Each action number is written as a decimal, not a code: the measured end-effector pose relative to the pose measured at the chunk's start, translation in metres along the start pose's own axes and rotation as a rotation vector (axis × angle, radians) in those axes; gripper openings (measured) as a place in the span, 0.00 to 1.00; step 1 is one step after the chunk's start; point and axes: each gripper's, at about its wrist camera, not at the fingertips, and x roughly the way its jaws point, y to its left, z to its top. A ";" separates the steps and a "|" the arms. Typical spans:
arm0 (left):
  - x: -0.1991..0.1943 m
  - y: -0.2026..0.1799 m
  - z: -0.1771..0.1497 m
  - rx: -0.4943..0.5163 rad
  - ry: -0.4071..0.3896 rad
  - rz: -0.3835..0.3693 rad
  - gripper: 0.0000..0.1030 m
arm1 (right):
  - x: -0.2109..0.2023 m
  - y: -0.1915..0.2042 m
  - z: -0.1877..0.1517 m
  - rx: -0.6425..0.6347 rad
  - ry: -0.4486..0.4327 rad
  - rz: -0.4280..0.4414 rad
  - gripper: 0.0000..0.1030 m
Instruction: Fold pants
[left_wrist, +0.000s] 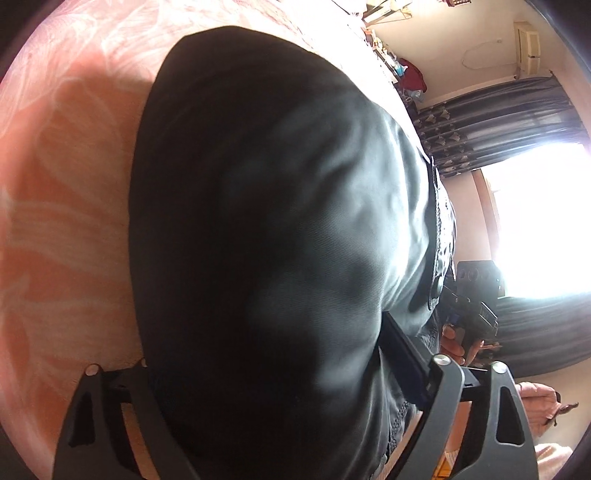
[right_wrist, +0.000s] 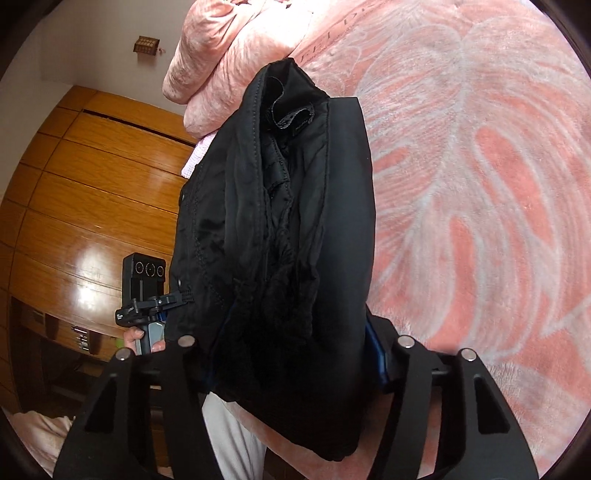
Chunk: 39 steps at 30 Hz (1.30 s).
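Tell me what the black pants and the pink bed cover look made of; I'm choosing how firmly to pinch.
The pants look like thin woven synthetic, perhaps nylon or polyester: a soft grey sheen shows under window light, with fine stitched seams. The bed cover looks like plush fleece or velvet: fuzzy nap, a pale leaf pattern on coral. Both are judged by look only.

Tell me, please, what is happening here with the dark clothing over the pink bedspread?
A person is folding a pair of black fabric pants with two handheld grippers. The left gripper and the right gripper are each shut on bunched cloth, holding the pants up over the pink leaf-patterned blanket. In the right wrist view the fabric hangs doubled in layers, so a fold looks underway but is not yet laid flat.
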 end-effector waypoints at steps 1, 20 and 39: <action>-0.002 -0.001 -0.001 -0.004 -0.011 -0.002 0.70 | -0.002 0.004 -0.001 -0.010 -0.008 -0.001 0.45; -0.025 -0.052 0.085 0.080 -0.278 -0.017 0.36 | -0.011 0.075 0.132 -0.216 -0.141 -0.087 0.37; -0.009 0.003 0.102 -0.019 -0.272 0.192 0.96 | -0.003 0.005 0.129 -0.099 -0.152 -0.249 0.81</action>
